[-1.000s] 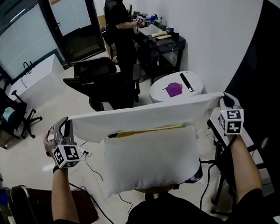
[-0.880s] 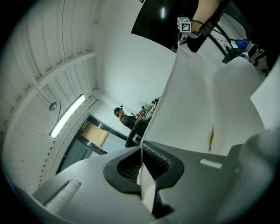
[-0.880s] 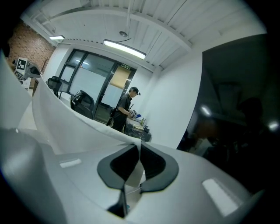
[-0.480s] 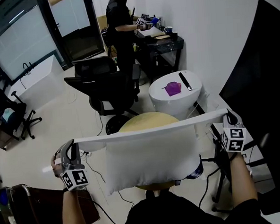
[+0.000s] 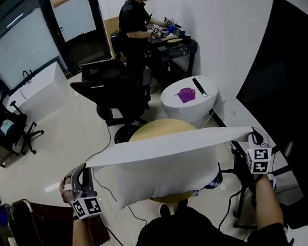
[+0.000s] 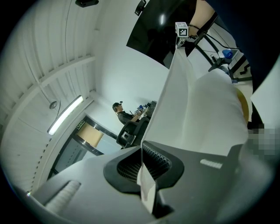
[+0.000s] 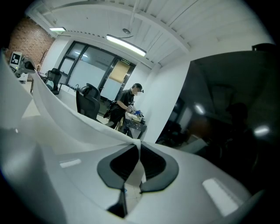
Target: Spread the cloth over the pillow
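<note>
A white cloth (image 5: 165,144) hangs stretched in a band between my two grippers, just above a white pillow (image 5: 162,174). The pillow lies on a round tan table (image 5: 159,130). My left gripper (image 5: 83,171) is at the lower left, shut on the cloth's left corner (image 6: 146,183). At the right, my right gripper (image 5: 252,136) is shut on the cloth's other corner (image 7: 135,164). The cloth covers the pillow's far edge; the pillow's near face shows below it. In the left gripper view the cloth (image 6: 192,100) runs away to the right gripper (image 6: 181,30).
A round white side table (image 5: 186,99) with a purple thing and a black stick stands beyond the tan table. Black office chairs (image 5: 113,88) are behind. A person (image 5: 135,27) stands at a dark desk far back. A black panel (image 5: 287,85) is at the right.
Both grippers have come down and toward me with the cloth. The cloth has dropped from above the pillow's far side to low over its top.
</note>
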`<state>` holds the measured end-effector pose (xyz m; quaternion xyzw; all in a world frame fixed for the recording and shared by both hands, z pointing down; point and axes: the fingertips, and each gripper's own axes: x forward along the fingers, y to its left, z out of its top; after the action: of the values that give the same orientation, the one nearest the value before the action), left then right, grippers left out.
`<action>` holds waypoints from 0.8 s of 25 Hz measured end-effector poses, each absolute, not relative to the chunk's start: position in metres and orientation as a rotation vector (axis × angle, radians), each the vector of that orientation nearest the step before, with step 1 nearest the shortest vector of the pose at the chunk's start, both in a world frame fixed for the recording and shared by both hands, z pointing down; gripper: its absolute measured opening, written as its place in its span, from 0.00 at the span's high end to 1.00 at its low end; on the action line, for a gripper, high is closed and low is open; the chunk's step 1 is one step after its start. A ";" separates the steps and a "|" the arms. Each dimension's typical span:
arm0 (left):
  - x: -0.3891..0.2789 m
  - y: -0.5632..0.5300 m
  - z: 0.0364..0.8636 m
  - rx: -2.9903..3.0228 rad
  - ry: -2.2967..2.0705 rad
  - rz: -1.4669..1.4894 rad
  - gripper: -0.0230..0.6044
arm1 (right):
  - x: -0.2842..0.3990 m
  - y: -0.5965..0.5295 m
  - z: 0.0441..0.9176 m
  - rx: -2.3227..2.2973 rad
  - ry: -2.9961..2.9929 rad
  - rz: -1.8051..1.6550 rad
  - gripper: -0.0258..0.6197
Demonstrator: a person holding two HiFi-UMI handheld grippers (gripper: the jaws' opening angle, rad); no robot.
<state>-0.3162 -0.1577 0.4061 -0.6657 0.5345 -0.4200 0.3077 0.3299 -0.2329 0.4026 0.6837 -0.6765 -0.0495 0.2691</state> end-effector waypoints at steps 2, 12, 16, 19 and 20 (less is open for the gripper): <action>-0.315 -0.147 0.411 -1.770 1.401 -1.119 0.96 | 0.331 -0.221 0.408 1.837 -1.827 -0.121 0.93; -0.306 -0.078 0.455 -1.848 1.393 -1.193 0.96 | 0.340 -0.153 0.447 1.805 -1.887 -0.015 0.93; -0.301 -0.042 0.490 -1.905 1.385 -1.253 0.96 | 0.344 -0.123 0.476 1.740 -1.900 0.018 0.93; -0.296 -0.022 0.515 -1.948 1.366 -1.288 0.96 | 0.348 -0.102 0.499 1.699 -1.904 0.045 0.93; -0.295 -0.017 0.522 -1.961 1.360 -1.300 0.96 | 0.349 -0.096 0.506 1.687 -1.905 0.058 0.93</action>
<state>-0.2952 -0.0165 0.5225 -0.7054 0.4893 -0.4676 0.2103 0.3494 -0.0957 0.5064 0.6335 -0.7155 0.0219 0.2937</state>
